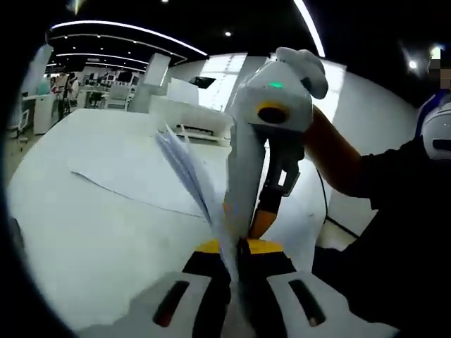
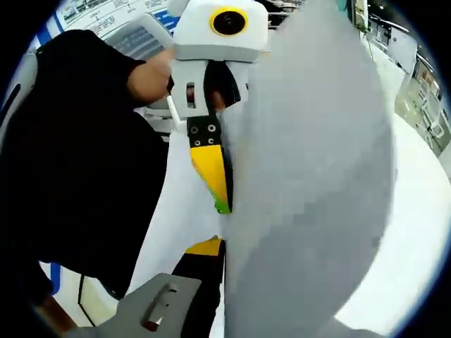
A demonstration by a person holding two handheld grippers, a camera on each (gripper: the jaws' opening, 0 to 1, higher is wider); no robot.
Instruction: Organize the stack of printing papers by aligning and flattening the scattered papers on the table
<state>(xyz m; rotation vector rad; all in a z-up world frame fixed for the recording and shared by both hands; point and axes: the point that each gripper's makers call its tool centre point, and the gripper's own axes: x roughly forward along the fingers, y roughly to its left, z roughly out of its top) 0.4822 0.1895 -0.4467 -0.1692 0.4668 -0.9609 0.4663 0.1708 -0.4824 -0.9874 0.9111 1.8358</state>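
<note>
A stack of white printing papers (image 1: pixel 184 163) stands on edge above the white table (image 1: pixel 77 239), its sheets fanning apart at the top. My left gripper (image 1: pixel 236 248) is shut on the stack's near edge, yellow-tipped jaws pressed on either side. My right gripper (image 1: pixel 258 217) comes down from the upper right and is shut on the same stack just beyond. In the right gripper view the stack (image 2: pixel 310 176) rises as a broad grey sheet, hiding one jaw of my right gripper (image 2: pixel 221 246). My left gripper (image 2: pixel 221 201) reaches down from the top, its yellow finger against the paper.
A single loose sheet (image 1: pixel 130 176) lies flat on the table behind the stack. White machines (image 1: pixel 190 113) stand along the table's far edge. A person in black (image 1: pixel 394 211) stands close on the right, with the sleeve (image 2: pixel 84 162) beside the stack.
</note>
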